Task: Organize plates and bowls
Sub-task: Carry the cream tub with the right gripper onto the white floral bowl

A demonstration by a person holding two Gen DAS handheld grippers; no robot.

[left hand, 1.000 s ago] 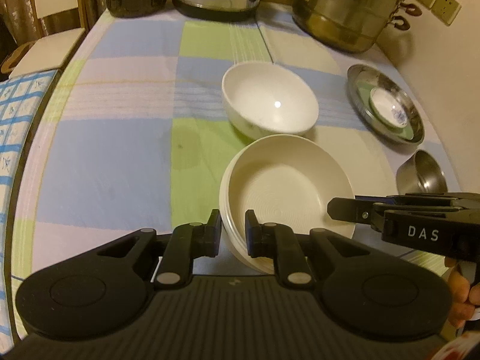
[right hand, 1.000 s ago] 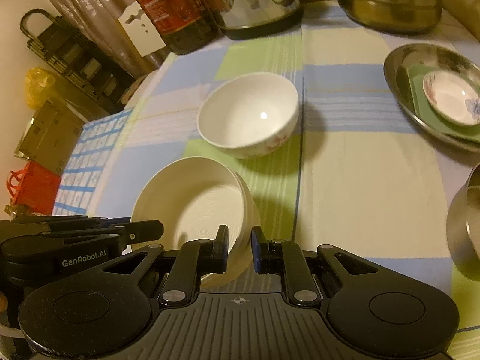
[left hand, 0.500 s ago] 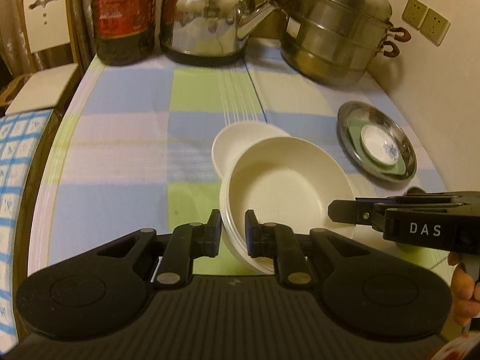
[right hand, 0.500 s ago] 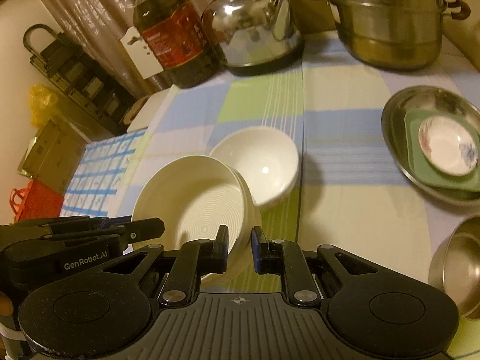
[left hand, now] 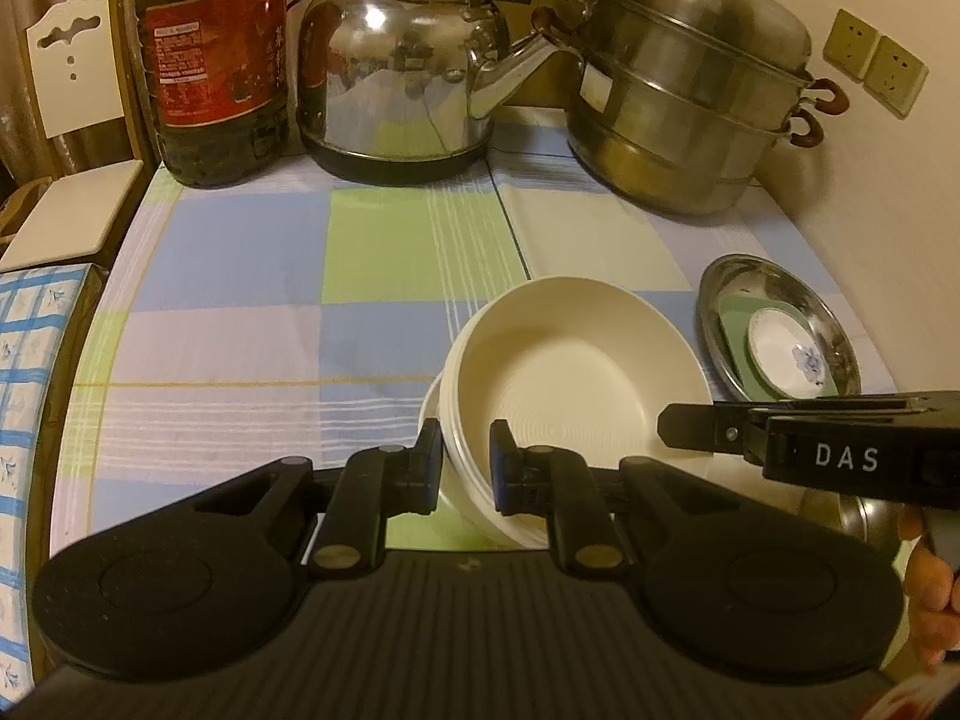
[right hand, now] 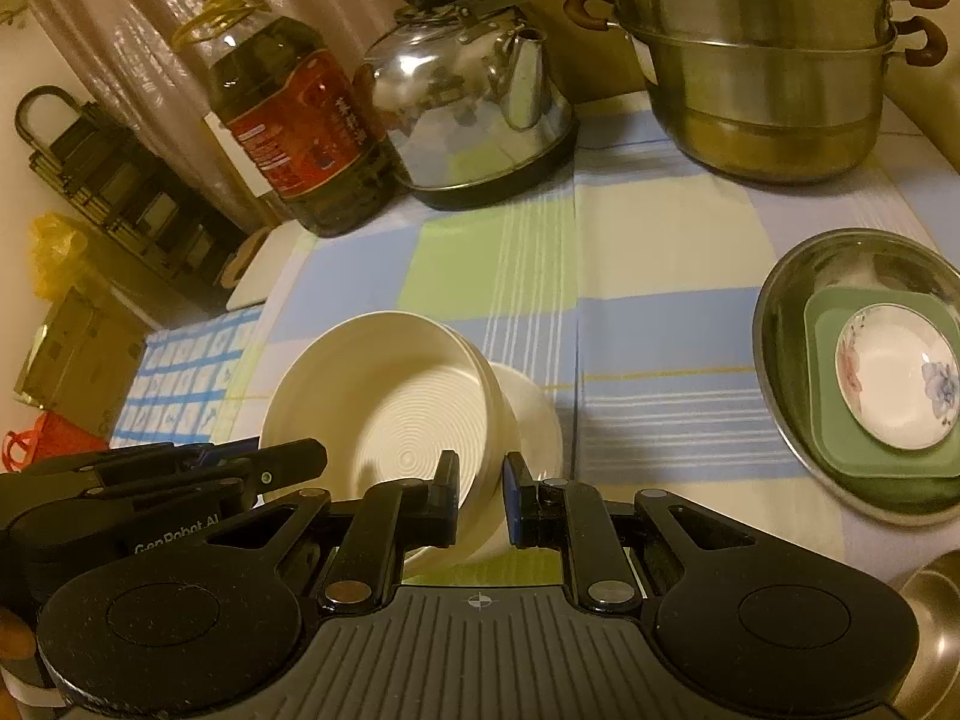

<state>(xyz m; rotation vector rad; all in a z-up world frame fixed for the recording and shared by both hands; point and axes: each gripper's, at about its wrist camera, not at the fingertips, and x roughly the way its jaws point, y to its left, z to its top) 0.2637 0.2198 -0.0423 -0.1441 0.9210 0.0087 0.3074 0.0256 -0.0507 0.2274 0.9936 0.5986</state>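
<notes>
Left gripper [left hand: 467,468]: jaws narrow, clamped on the near rim of the ribbed cream bowl [left hand: 570,384], one finger outside the wall, one inside. Right gripper [right hand: 482,495]: same narrow clamp, on the opposite side of that bowl's rim; in the left wrist view its black body reaches in from the right at the bowl's edge.

Ribbed cream bowl: held between both grippers, tilted, directly above the white bowl [right hand: 531,414]. Only a crescent of the white bowl's rim shows past it. Cannot tell whether the two touch.

Edges and room:
- Right of the bowls: steel plate [right hand: 786,312] carrying a green square dish [right hand: 828,438] and a small floral saucer [right hand: 894,384]. Near the bowls, a strip of bare tablecloth [left hand: 240,276] between.
- Near right corner: a steel bowl [right hand: 936,606], partly out of frame.
- Far edge of table: oil bottle [left hand: 210,60], kettle [left hand: 396,72], stacked steamer pot [left hand: 690,102], all well apart from the bowls.
- Left of the bowls: open checked cloth out to the table's left edge.
</notes>
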